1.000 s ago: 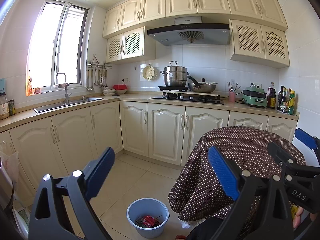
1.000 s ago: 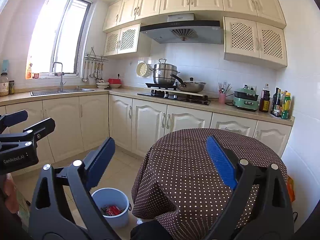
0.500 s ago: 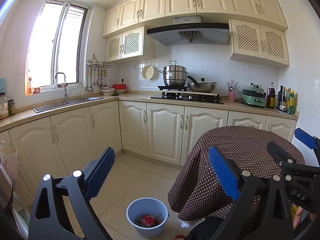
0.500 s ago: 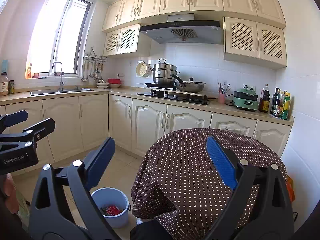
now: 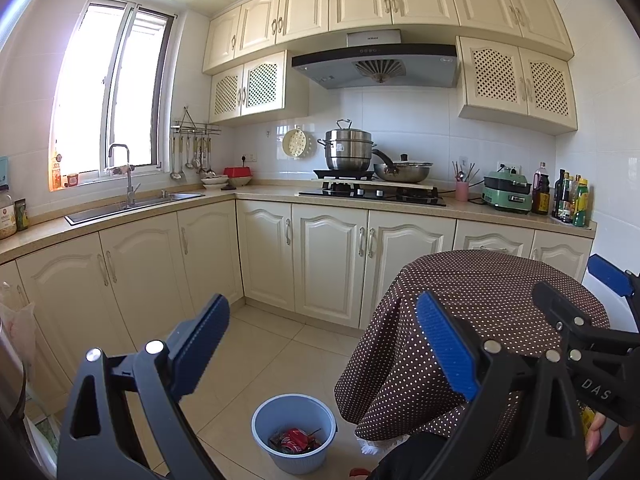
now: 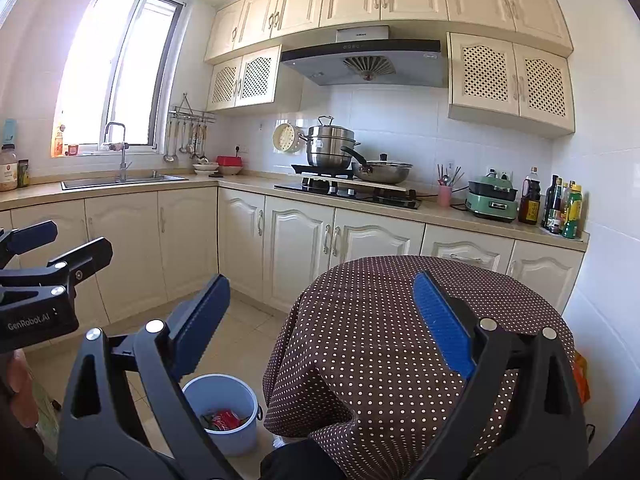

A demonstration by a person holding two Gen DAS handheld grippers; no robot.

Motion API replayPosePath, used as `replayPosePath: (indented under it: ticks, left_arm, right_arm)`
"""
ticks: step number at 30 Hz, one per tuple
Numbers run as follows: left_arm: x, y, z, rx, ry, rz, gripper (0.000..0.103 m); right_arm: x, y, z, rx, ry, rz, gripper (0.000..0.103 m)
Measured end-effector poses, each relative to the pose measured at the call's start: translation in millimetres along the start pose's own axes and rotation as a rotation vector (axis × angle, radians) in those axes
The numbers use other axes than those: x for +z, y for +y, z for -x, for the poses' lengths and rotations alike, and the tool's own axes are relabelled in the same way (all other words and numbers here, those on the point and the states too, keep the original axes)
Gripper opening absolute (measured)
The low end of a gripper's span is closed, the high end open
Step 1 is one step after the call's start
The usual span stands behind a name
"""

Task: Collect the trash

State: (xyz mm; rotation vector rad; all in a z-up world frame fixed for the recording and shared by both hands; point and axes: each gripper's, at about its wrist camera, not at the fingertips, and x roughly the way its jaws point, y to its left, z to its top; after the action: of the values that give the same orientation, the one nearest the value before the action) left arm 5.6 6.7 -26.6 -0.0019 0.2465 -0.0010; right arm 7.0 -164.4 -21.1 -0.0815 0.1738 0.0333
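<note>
1. Kitchen, cream cabinets [image 5: 332, 256] in an L along two walls; beige tile floor [image 5: 280, 344]; window [image 5: 108, 96] over the sink [image 5: 132, 204]; range hood [image 5: 376, 66] over the hob, steamer pot [image 5: 348, 150] and pan [image 5: 404, 172] on it.
2. Round desk [image 6: 420, 320] under a brown polka-dot cloth, right of centre; top bare in both views.
3. Left tongs [image 5: 320, 344]: blue pads spread wide, nothing between them; held up over the floor, left of the desk edge.
4. Right tongs [image 6: 320, 320]: also wide apart, empty; right pad over the desk cloth, left pad over the floor; each set of tongs shows at the edge of the other's view.
5. Blue bucket [image 5: 294, 432] on the floor, just beside the desk's hanging cloth; below and between the left tongs' pads.
6. Trash: crushed red can [image 5: 294, 438] lies in the bucket bottom with dark scraps around it; scraps too small to identify.
7. Bottles [image 5: 568, 200] and green cooker [image 5: 508, 196] at the far right of the countertop.
</note>
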Motion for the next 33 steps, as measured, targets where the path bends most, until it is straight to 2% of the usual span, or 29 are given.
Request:
replayPosePath:
  ticks: [33]
  left_arm:
    - [0.1, -2.0, -0.4, 0.001, 0.015, 0.003, 0.093]
  right_arm:
    - [0.4, -1.9, -8.0, 0.011, 0.011, 0.003, 0.091]
